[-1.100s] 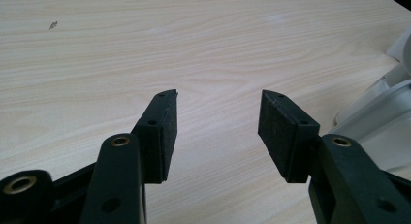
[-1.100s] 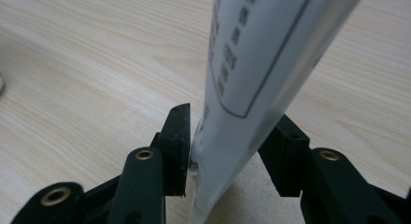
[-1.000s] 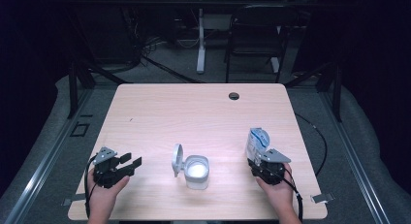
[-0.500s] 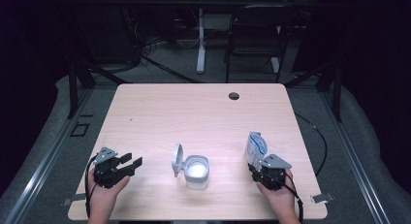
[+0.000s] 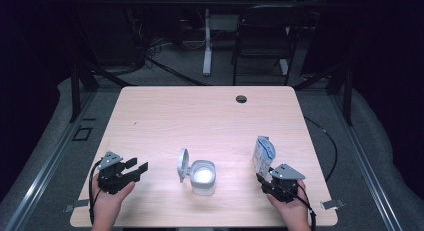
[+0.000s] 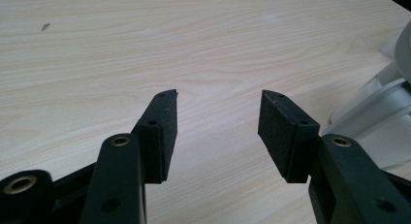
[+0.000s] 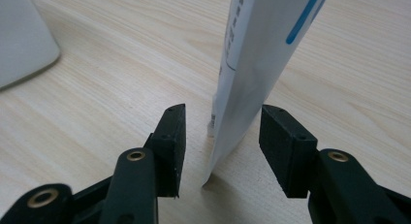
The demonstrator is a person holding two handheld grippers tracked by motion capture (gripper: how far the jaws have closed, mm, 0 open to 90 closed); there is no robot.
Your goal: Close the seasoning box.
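Standing upright on the surface [image 5: 210, 116], a white pouch with blue print [image 5: 263, 156] occupies the gap between the jaws of the right claw [image 7: 222, 132]; neither pad presses on it, and a sliver of daylight shows on each side. These jaws have just been opening, with the pouch between them. At the surface's near middle sits a white container [image 5: 203, 177] with its hinged lid [image 5: 183, 165] raised, well apart from the pouch. The left claw [image 6: 217, 122] rests near the front left edge, spread wide over bare wood with nothing between the pads; the container's edge lies just to its right in the left gripper view.

Principal hazard: the pouch is thin, tall and narrow at the foot, so it probably balances poorly once unsupported. A pad brushing it during withdrawal would likely tip it flat. It leans slightly in the right gripper view, which raises that likelihood. A second hazard concerns the container: its raised lid stands on the side facing the left claw, so a careless reach from that side could knock the lid or shove the container. Whether the pouch is sealed at the top cannot be told; if open, a fall might spill its contents.
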